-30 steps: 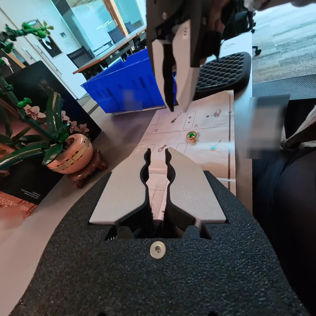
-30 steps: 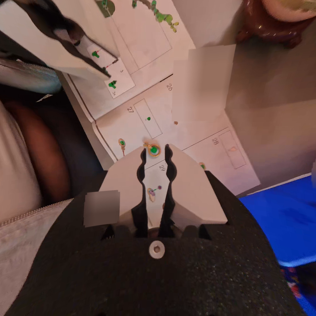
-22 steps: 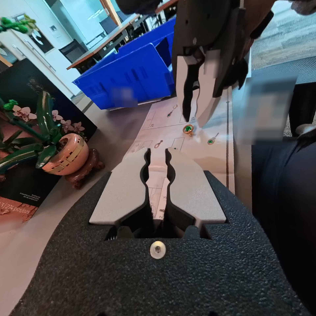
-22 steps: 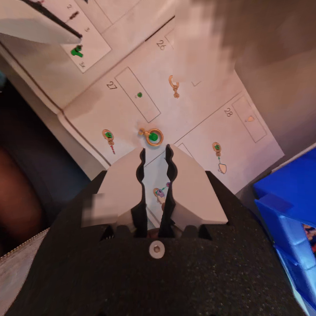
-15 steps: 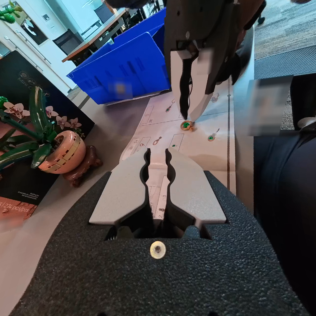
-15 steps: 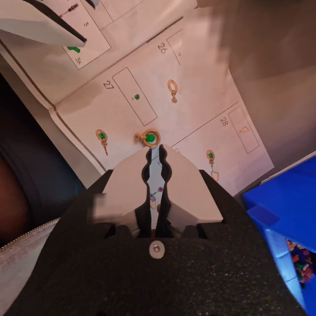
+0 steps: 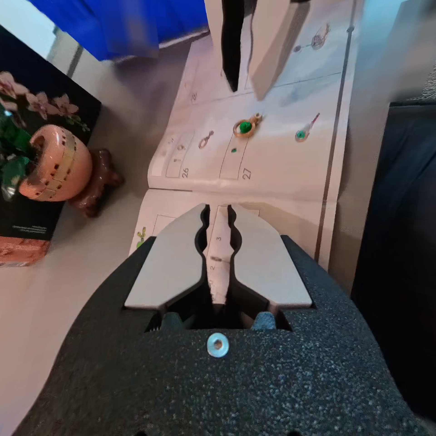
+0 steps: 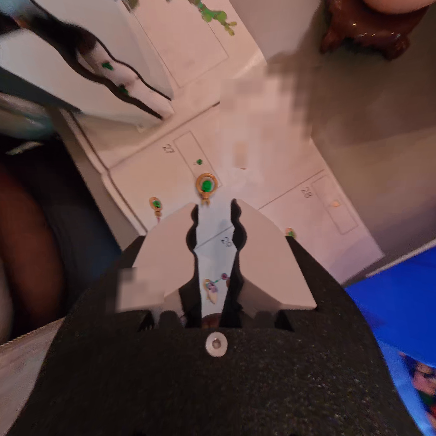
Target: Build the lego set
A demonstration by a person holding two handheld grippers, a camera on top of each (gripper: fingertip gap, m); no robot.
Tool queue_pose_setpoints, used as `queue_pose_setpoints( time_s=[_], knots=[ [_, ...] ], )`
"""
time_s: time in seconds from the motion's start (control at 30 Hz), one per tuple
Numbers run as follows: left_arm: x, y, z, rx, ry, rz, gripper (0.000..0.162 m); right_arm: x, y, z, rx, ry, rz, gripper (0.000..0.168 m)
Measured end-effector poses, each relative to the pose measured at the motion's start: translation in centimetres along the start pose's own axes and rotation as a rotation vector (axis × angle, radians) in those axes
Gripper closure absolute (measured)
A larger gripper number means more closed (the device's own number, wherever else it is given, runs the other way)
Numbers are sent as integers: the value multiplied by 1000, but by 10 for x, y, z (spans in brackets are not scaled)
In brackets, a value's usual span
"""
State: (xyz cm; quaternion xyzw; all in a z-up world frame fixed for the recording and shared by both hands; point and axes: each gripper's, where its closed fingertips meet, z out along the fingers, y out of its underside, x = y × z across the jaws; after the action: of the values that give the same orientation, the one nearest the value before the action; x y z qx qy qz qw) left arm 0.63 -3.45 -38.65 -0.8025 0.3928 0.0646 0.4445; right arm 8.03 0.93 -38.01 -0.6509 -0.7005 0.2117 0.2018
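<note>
A small gold ring piece with a green stud [image 7: 244, 127] lies loose on the open instruction booklet [image 7: 271, 165]. It also shows in the right wrist view [image 8: 207, 186], its stem pointing at my right gripper [image 8: 214, 204]. That gripper is open and empty, tips just short of the piece. In the left wrist view the right gripper [image 7: 246, 93] hangs above and behind the piece. My left gripper [image 7: 218, 208] is slightly open and empty, low over the booklet's near page. It shows at the upper left of the right wrist view [image 8: 165, 108].
The built orchid in its pink pot [image 7: 54, 165] stands on a brown base [image 8: 365, 30] left of the booklet, in front of the black set box [image 7: 47, 99]. A blue bin [image 7: 118, 23] sits behind. A person's dark-clothed leg [image 7: 401, 212] is at the table's right edge.
The right gripper came down to the ring piece, turned it, then drew back and opened wider. The left gripper moved forward and tipped down over the booklet.
</note>
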Motion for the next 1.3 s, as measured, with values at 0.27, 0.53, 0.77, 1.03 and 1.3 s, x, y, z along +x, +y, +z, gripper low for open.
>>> queue_pose_setpoints(
  time_s=[0.27,0.53,0.77,1.03,1.3],
  knots=[
    [3,-20,10,58,9,-80,149,-9,-4,12,102,-24,100,132],
    [4,-16,19,13,14,-64,145,-9,-6,20,109,-30,106,150],
    [-19,-2,1,29,-48,-88,147,-44,-15,15,128,-142,43,149],
    [4,5,-36,-3,38,-230,144,-52,-10,21,71,-140,-21,138],
    [19,26,-39,-43,71,-259,136,-21,30,-7,33,-32,-5,128]
  ],
)
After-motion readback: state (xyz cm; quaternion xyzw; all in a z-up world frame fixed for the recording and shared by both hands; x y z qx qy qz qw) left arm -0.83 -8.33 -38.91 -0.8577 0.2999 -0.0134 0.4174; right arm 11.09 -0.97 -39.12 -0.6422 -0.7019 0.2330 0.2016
